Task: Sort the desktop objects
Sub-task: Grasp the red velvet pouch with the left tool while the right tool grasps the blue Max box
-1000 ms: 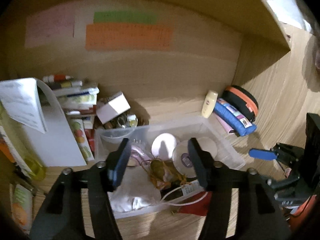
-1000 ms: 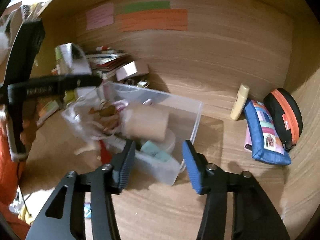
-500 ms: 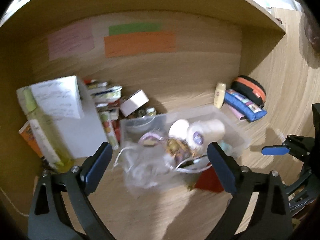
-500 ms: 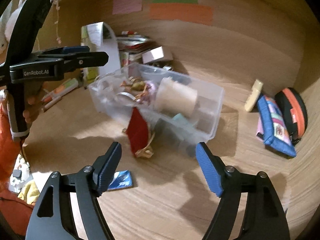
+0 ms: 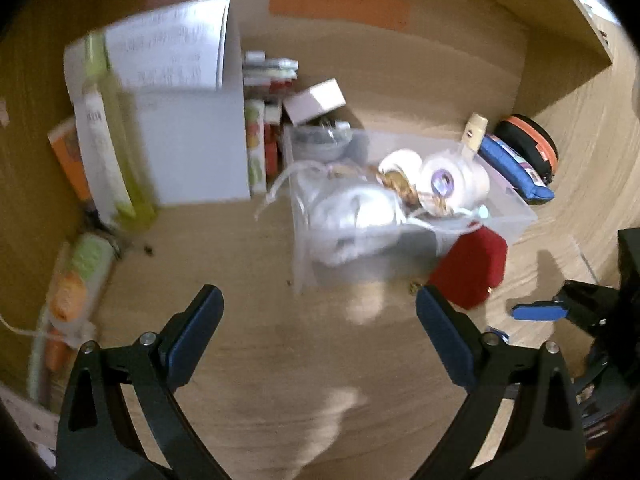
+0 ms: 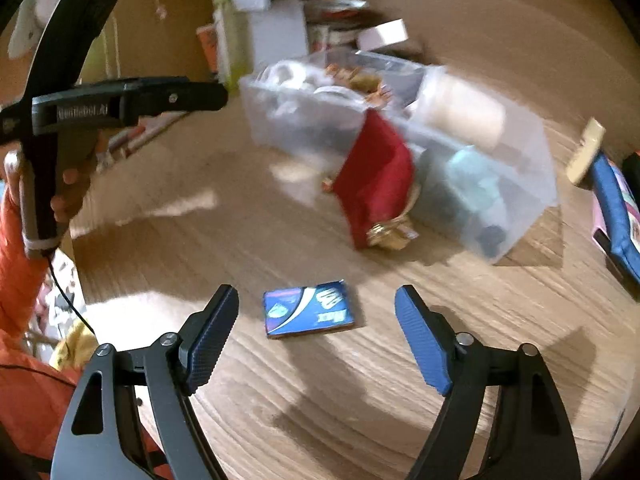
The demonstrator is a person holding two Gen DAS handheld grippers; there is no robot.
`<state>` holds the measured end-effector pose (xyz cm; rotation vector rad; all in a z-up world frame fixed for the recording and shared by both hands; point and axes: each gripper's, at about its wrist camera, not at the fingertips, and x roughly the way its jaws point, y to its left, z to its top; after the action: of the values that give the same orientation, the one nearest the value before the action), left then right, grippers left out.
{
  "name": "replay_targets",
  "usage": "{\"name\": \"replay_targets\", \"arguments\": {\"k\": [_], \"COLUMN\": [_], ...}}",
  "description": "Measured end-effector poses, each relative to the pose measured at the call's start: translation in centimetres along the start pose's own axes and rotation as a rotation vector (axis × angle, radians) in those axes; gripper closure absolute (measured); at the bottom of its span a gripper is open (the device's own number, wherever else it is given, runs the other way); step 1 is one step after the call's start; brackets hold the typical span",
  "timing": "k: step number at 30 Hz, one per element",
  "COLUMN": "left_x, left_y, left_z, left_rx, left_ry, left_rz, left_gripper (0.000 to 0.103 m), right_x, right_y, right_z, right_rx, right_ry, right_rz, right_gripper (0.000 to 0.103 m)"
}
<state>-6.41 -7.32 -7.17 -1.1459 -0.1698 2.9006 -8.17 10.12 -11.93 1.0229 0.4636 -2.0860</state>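
A clear plastic bin (image 5: 516, 216) (image 6: 532, 184) full of small items stands on the wooden desk: a white roll (image 5: 460, 180), a plastic bag (image 5: 352, 220) and brown trinkets. A red pouch (image 5: 468, 268) (image 6: 376, 184) leans on the bin's front. A small blue box (image 6: 308, 314) lies flat on the desk just ahead of my right gripper (image 6: 316, 324), which is open and empty. My left gripper (image 5: 318, 328) is open and empty, well back from the bin; it also shows at the left of the right wrist view (image 6: 120, 104).
A white folder (image 5: 192, 148), a green bottle (image 5: 108, 148) and stacked boxes (image 5: 268, 120) stand at the back left. A cream tube (image 5: 472, 136), a blue pencil case (image 5: 516, 172) and a black-orange case (image 5: 528, 144) lie at the back right. Packets (image 5: 72, 292) lie at far left.
Both grippers have opened wide and pulled back from the bin. The red pouch and the blue box have come into view on the desk.
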Motion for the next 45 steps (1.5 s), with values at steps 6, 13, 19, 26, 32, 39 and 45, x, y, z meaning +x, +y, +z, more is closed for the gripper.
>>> {"name": "replay_targets", "arguments": {"k": [6, 13, 19, 26, 32, 39, 45], "left_x": [1.0, 2.5, 4.8, 7.4, 9.6, 10.0, 9.2], "left_y": [-1.4, -4.5, -8.0, -11.3, -12.6, -12.6, -12.6], "left_z": [-0.6, -0.3, -0.2, 0.1, 0.6, 0.6, 0.6], "left_rx": [0.03, 0.099, 0.173, 0.236, 0.228, 0.165, 0.17], "left_ry": [0.022, 0.058, 0.117, 0.165, 0.223, 0.236, 0.233], "left_rz": [-0.041, -0.089, -0.121, -0.111, -0.09, -0.146, -0.161], "left_gripper": [0.005, 0.005, 0.005, 0.005, 0.005, 0.027, 0.058], "right_x": [1.1, 0.7, -1.5, -4.9, -6.2, -6.7, -6.8], "right_y": [0.4, -0.7, -4.2, -8.5, -10.2, -10.4, -10.4], "right_z": [0.0, -0.3, -1.7, -3.7, -4.9, -5.4, -5.3], "right_rx": [-0.015, 0.036, 0.155, 0.267, 0.304, 0.308, 0.315], "right_ry": [0.032, 0.014, -0.033, -0.11, -0.151, -0.173, -0.186], "right_rz": [0.006, 0.02, 0.036, -0.036, -0.037, -0.011, -0.007], "right_gripper": [0.046, 0.058, 0.057, 0.057, 0.057, 0.057, 0.057]}}
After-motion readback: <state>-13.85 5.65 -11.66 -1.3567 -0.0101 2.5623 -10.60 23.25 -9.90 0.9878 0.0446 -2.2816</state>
